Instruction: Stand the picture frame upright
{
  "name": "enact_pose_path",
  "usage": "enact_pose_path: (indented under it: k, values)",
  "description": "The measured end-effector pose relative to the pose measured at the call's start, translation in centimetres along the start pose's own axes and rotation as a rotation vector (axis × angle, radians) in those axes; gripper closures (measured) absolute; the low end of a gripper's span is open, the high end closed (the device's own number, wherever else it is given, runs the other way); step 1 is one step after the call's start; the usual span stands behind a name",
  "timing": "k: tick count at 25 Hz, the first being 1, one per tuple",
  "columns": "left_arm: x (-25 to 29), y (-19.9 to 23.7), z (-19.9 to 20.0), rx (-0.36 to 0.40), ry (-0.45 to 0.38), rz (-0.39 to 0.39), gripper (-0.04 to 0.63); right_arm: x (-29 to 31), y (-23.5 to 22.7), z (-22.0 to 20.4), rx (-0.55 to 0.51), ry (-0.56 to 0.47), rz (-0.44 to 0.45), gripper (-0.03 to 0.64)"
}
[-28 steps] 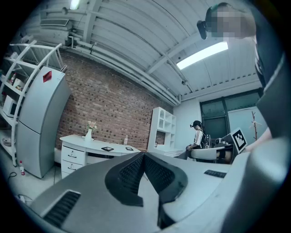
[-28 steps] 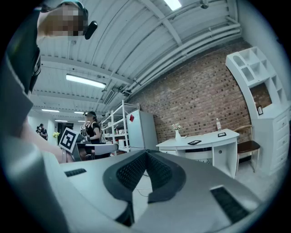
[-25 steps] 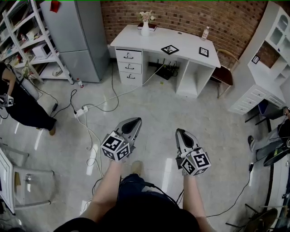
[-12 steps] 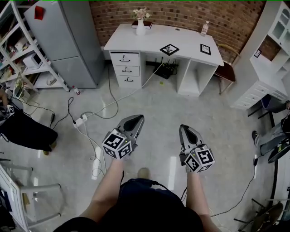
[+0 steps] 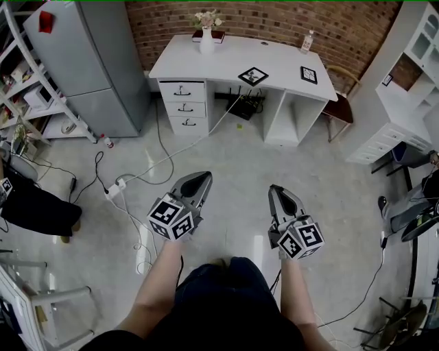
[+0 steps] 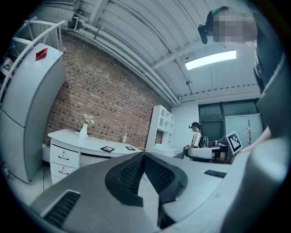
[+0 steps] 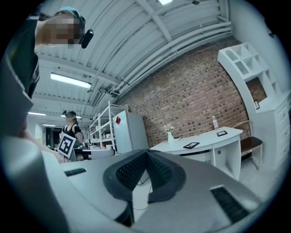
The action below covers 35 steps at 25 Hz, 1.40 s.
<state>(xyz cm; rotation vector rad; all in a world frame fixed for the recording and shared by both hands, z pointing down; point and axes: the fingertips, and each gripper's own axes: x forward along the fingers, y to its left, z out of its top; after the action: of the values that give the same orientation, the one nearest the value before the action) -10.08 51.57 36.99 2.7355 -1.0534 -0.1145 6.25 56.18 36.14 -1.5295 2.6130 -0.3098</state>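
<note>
White and curved, the counter is being shown by the head view at the far side, against a brick wall. Two frames are being carried flat on its right half: one picture frame near the middle and a second frame further right. A vase is standing at the far left of the top.

The left hand-held gripper and the right hand-held gripper are being held level over the floor, well apart from the counter. A white cable on that floor is being shown by the head view alone.

The jaws are being shown closely only in the gripper views. Both pairs are being pressed together, clenched tip to tip on nothing. A seated person is being taken in by the left gripper view, and a standing person beside shelves by the right gripper view.
</note>
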Motion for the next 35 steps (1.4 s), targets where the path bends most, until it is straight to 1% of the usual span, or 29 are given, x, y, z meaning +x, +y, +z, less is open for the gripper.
enact_pose_path:
  k: [5,12,23,30,35]
  values:
    - [1.4,0.5,-0.4,-0.017,0.003,-0.008,0.595,0.5,-1.5,0.5,0.000,-0.005,-0.014,0.615]
    - [3.9,2.4,0.1,-0.011,-0.006,-0.001,0.595,2.8,-4.0,1.0,0.000,-0.017,-0.012,0.615]
    - [10.2,6.7,0.1,-0.028,0.017,0.030,0.595,9.8,-9.6,1.4,0.034,0.011,0.030,0.615]
    - [14.6,10.0,1.1,-0.030,0.012,0.064,0.595,14.4,-13.4,2.1,0.054,0.027,0.060,0.615]
    - [18.0,11.9,1.9,-0.031,0.005,0.081,0.595,17.7,-16.2,2.9,0.048,0.039,0.078,0.615]
